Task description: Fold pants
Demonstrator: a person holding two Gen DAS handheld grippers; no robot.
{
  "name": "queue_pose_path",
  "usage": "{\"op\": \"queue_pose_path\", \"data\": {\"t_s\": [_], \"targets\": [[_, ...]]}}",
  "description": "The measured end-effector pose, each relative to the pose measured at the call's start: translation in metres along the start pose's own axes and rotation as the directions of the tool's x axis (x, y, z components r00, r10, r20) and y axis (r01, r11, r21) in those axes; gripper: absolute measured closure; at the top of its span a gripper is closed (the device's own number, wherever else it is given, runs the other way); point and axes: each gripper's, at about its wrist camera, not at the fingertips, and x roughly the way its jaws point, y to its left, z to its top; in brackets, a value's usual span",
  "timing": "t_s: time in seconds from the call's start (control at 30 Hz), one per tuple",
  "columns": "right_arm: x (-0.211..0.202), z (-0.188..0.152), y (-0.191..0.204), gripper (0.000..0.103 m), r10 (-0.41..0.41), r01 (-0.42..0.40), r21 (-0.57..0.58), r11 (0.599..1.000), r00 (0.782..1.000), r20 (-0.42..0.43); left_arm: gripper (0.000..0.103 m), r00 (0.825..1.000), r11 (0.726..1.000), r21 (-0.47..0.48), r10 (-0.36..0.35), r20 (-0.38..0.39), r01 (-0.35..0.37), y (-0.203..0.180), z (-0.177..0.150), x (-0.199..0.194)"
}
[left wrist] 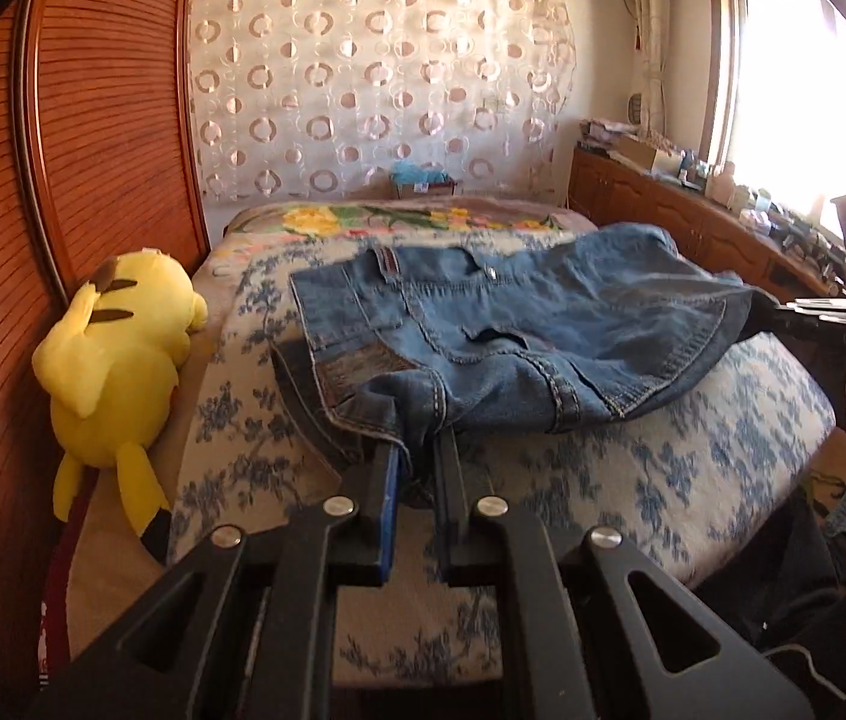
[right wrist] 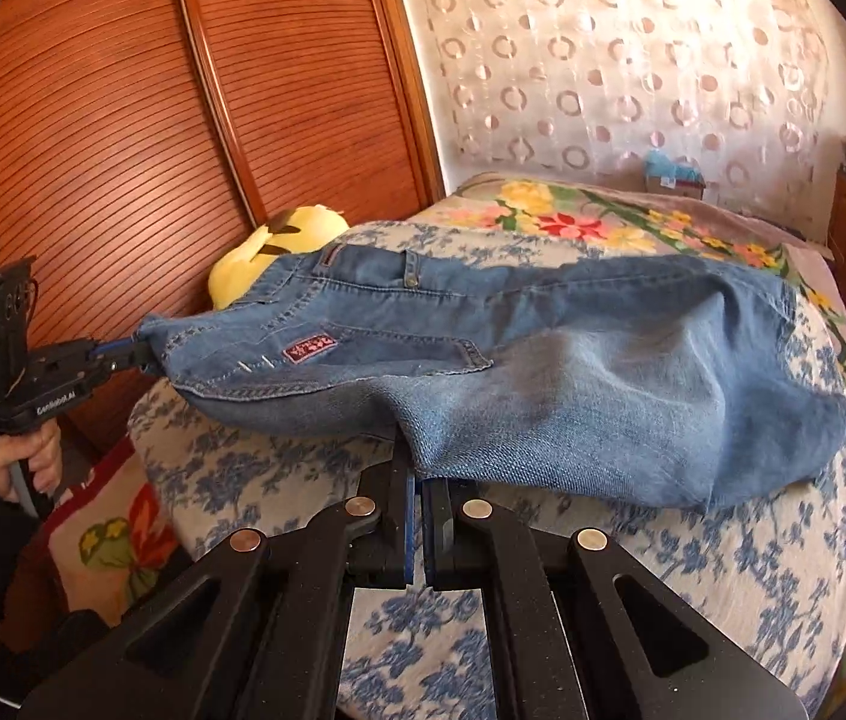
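Note:
Blue jeans (left wrist: 531, 324) lie folded over on the bed, waistband end toward the left. My left gripper (left wrist: 422, 450) is shut on the near corner of the jeans by the waistband. It also shows in the right wrist view (right wrist: 135, 354), clamped on that corner. My right gripper (right wrist: 417, 474) is shut on the near edge of the jeans (right wrist: 573, 372) at the leg side. It shows in the left wrist view (left wrist: 777, 315) at the jeans' right end. Both held edges are lifted slightly off the bed.
The bed (left wrist: 693, 468) has a blue-flowered cover. A yellow plush toy (left wrist: 117, 354) lies at its left edge against the wooden wardrobe (left wrist: 93, 150). A cluttered wooden counter (left wrist: 693, 210) runs under the window on the right. A floral mat (right wrist: 117, 534) lies on the floor.

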Motion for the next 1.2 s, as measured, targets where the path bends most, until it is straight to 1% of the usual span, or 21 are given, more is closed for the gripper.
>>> {"op": "queue_pose_path", "data": {"t_s": [0.13, 0.23, 0.33, 0.43, 0.5, 0.53, 0.6, 0.67, 0.77, 0.83, 0.87, 0.9, 0.93, 1.2], "targets": [[0.01, -0.013, -0.004, 0.103, -0.015, 0.015, 0.007, 1.0, 0.999, -0.031, 0.094, 0.999, 1.0, -0.019, 0.006, -0.054, -0.007, 0.0, -0.017, 0.008], [0.012, -0.02, -0.004, 0.103, -0.034, 0.034, 0.002, 0.999, 0.999, -0.041, 0.089, 0.998, 1.0, -0.011, 0.018, -0.054, -0.018, 0.0, -0.022, 0.008], [0.009, -0.023, -0.004, 0.103, -0.042, 0.042, 0.004, 0.999, 0.998, -0.041, 0.084, 0.998, 0.999, -0.029, 0.015, -0.056, -0.017, 0.008, -0.024, 0.004], [0.002, -0.024, -0.005, 0.101, -0.048, 0.049, 0.013, 0.999, 0.998, -0.034, 0.082, 0.998, 0.998, -0.035, 0.049, -0.044, -0.051, 0.018, -0.021, -0.004], [-0.003, -0.025, -0.007, 0.1, -0.055, 0.055, 0.016, 0.998, 0.998, -0.026, 0.076, 0.998, 0.997, -0.042, 0.061, -0.033, -0.062, 0.024, -0.018, -0.01], [-0.006, -0.025, -0.008, 0.098, -0.061, 0.061, 0.016, 0.998, 0.998, -0.022, 0.074, 0.998, 0.997, -0.045, 0.063, -0.03, -0.064, 0.027, -0.016, -0.012], [-0.01, -0.024, -0.01, 0.095, -0.074, 0.074, 0.016, 0.997, 0.997, -0.012, 0.065, 0.997, 0.996, -0.049, 0.07, -0.019, -0.071, 0.032, -0.011, -0.016], [-0.013, -0.024, -0.012, 0.09, -0.082, 0.083, 0.017, 0.996, 0.997, -0.007, 0.063, 0.997, 0.995, -0.054, 0.079, -0.011, -0.08, 0.036, -0.006, -0.017], [-0.017, -0.021, -0.016, 0.088, -0.102, 0.102, 0.019, 0.995, 0.995, 0.005, 0.06, 0.998, 0.995, -0.072, 0.067, -0.007, -0.067, 0.042, 0.003, -0.013], [-0.02, -0.018, -0.018, 0.087, -0.102, 0.101, 0.024, 0.995, 0.995, 0.014, 0.054, 0.998, 0.995, -0.072, 0.063, -0.002, -0.063, 0.042, 0.009, -0.009], [-0.022, -0.017, -0.018, 0.086, -0.105, 0.105, 0.023, 0.994, 0.994, 0.019, 0.048, 0.998, 0.995, -0.073, 0.062, 0.006, -0.062, 0.043, 0.012, -0.007], [-0.024, -0.015, -0.019, 0.086, -0.108, 0.107, 0.021, 0.994, 0.994, 0.022, 0.04, 0.998, 0.995, -0.076, 0.06, 0.009, -0.059, 0.043, 0.015, -0.006], [-0.026, -0.013, -0.019, 0.086, -0.111, 0.11, 0.017, 0.994, 0.993, 0.029, 0.039, 0.998, 0.995, -0.08, 0.057, 0.018, -0.056, 0.043, 0.018, -0.004], [-0.036, 0.0, -0.034, 0.081, -0.163, 0.161, 0.024, 0.987, 0.984, 0.069, 0.037, 0.998, 0.995, -0.075, 0.062, 0.012, -0.061, 0.047, 0.043, 0.024]]}}
